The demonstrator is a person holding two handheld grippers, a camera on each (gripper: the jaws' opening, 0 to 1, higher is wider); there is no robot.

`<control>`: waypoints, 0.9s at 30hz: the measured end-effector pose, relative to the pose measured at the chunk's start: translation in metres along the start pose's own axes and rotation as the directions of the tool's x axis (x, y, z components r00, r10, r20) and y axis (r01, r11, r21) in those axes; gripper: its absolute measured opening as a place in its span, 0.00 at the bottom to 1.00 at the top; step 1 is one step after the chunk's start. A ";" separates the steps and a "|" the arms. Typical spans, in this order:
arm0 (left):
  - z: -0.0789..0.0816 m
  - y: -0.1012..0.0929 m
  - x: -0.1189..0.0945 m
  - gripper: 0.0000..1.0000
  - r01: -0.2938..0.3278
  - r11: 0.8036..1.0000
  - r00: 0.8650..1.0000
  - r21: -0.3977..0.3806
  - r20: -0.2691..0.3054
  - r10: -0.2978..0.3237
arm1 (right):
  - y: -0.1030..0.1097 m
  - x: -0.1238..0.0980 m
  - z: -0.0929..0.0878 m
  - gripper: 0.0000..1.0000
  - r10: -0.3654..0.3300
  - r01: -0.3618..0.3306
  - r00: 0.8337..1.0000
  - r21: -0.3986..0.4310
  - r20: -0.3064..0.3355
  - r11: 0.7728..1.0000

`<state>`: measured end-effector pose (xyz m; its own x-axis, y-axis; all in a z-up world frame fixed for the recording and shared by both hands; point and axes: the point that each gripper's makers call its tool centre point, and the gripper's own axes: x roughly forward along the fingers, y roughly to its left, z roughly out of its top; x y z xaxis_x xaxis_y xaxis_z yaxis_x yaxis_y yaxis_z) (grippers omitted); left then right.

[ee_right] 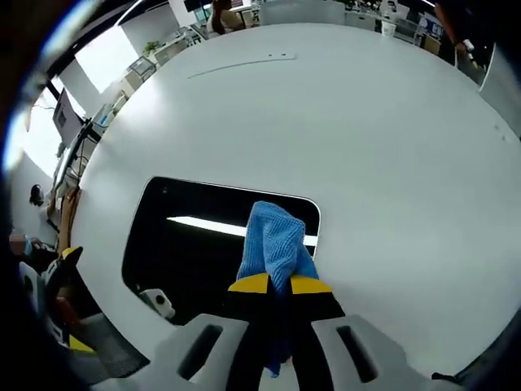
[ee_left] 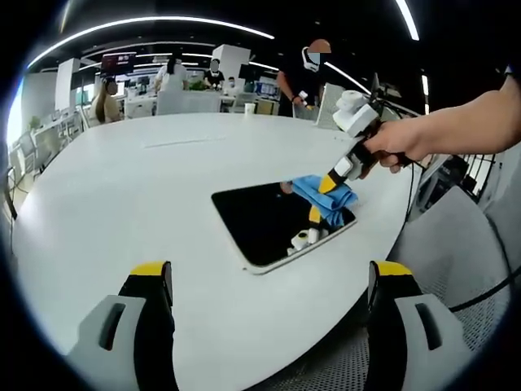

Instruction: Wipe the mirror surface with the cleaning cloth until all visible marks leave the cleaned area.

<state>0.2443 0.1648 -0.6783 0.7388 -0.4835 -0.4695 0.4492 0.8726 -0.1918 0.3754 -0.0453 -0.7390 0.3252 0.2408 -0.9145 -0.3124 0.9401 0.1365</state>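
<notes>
A dark rectangular mirror [ee_left: 260, 220] with a pale rim lies flat on the white round table [ee_left: 146, 179]. A blue cleaning cloth [ee_left: 326, 194] rests on its right part, pinched by my right gripper [ee_left: 327, 183], which a person's hand holds from the right. In the right gripper view the cloth [ee_right: 275, 238] hangs from my right gripper [ee_right: 279, 285], whose jaws are shut on it, and touches the mirror [ee_right: 195, 236] near its right edge. My left gripper [ee_left: 269, 273] stands open near the table's front edge, short of the mirror, with nothing between its jaws.
People stand and sit among desks [ee_left: 195, 98] beyond the far side of the table. A grey mesh chair [ee_left: 456, 261] is at the right by the table's edge. The left gripper's yellow tip [ee_right: 69, 254] shows at the left.
</notes>
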 end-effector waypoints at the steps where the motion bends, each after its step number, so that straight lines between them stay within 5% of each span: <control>1: 0.000 -0.001 0.000 0.99 0.003 1.000 1.000 0.001 0.000 -0.003 | -0.001 0.000 0.000 0.01 -0.002 0.002 1.000 0.002 -0.001 1.000; 27: -0.001 -0.002 0.002 0.99 0.014 1.000 1.000 0.024 -0.013 -0.014 | -0.012 -0.004 -0.006 0.01 -0.053 0.053 0.999 0.027 0.004 0.998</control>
<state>0.2438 0.1624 -0.6799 0.7262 -0.4945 -0.4777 0.4713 0.8639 -0.1777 0.3725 -0.0591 -0.7393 0.3450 0.1912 -0.9189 -0.2705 0.9577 0.0977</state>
